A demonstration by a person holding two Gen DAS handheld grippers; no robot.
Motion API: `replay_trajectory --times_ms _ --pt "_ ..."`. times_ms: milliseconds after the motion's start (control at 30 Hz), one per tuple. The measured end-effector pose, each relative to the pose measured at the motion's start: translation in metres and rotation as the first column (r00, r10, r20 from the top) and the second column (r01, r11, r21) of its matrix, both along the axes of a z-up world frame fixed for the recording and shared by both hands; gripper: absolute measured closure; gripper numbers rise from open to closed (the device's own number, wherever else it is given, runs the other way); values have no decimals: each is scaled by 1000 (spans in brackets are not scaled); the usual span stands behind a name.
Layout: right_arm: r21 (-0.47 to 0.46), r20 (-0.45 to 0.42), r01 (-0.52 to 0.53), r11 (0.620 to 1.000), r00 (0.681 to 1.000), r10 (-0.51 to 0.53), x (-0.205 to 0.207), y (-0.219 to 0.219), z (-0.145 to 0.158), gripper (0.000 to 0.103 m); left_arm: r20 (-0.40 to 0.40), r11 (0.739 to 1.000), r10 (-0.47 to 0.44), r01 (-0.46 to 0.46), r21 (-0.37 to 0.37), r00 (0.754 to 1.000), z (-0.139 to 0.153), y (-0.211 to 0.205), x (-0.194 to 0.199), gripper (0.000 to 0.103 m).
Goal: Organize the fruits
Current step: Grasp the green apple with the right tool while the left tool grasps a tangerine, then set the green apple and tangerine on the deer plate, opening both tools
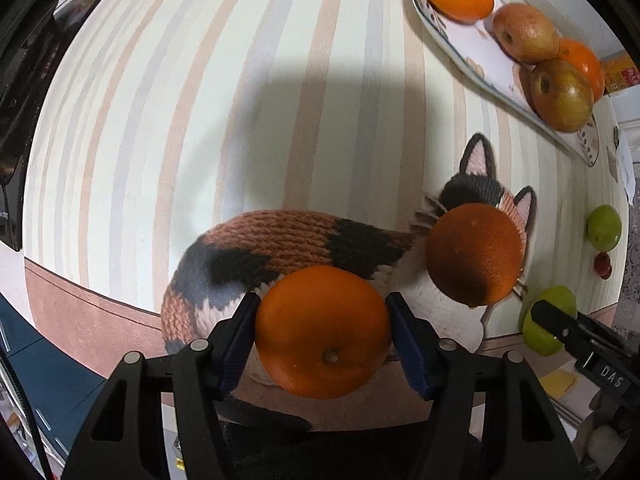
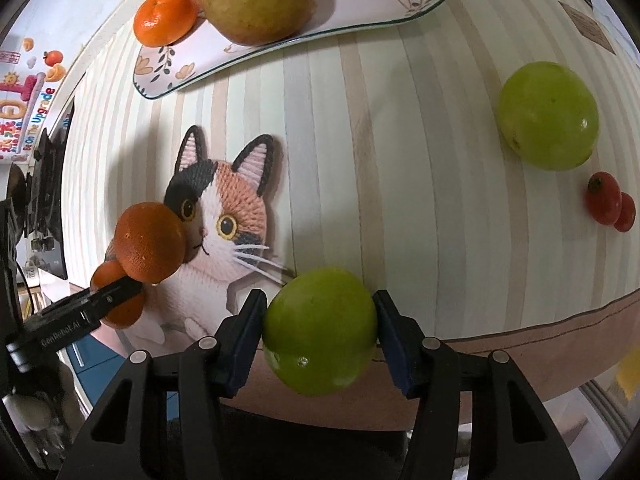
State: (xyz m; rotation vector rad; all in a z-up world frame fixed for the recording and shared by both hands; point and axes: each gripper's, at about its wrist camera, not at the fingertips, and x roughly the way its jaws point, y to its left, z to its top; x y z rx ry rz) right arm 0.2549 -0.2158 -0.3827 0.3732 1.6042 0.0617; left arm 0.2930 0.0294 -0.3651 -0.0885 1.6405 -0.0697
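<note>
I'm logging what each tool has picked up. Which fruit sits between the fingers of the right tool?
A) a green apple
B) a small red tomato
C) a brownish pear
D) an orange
A: in the right wrist view the right tool has both pads pressed against a green apple; the orange is in the left tool.

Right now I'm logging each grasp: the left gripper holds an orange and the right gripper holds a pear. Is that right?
Not quite. The left gripper does hold an orange, but the right gripper holds a green apple, not a pear, as the right wrist view shows.
</note>
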Motion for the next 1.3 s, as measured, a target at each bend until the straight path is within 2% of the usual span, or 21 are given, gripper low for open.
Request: replay_trajectory --times_ms 133,300,433,600,667,900,1100,1300 --pt "10 33 4 1000 999 -4 0 -7 11 46 35 1000 8 -8 -17 999 22 6 5 42" --pt "33 107 19 999 994 -23 17 -19 41 46 110 999 -7 11 -42 994 63 -2 24 42" --pt "53 178 38 998 983 -46 40 -30 71 46 171 996 -18 33 -85 985 96 -24 57 42" --pt "52 227 56 997 972 -67 76 -48 88 46 204 992 -40 63 -110 978 109 -53 100 42" --pt "48 228 69 996 971 -79 94 -57 84 46 202 991 -55 78 -107 978 106 -65 118 42" --pt "13 206 88 996 975 -88 138 -74 63 46 136 991 -99 110 -72 986 68 -100 157 42" --pt "12 178 103 995 979 -103 154 -83 46 46 86 991 -120 125 -52 989 42 -113 164 42" --pt "14 173 102 995 979 -103 165 -77 40 46 56 991 -130 132 -30 990 31 -117 163 42"
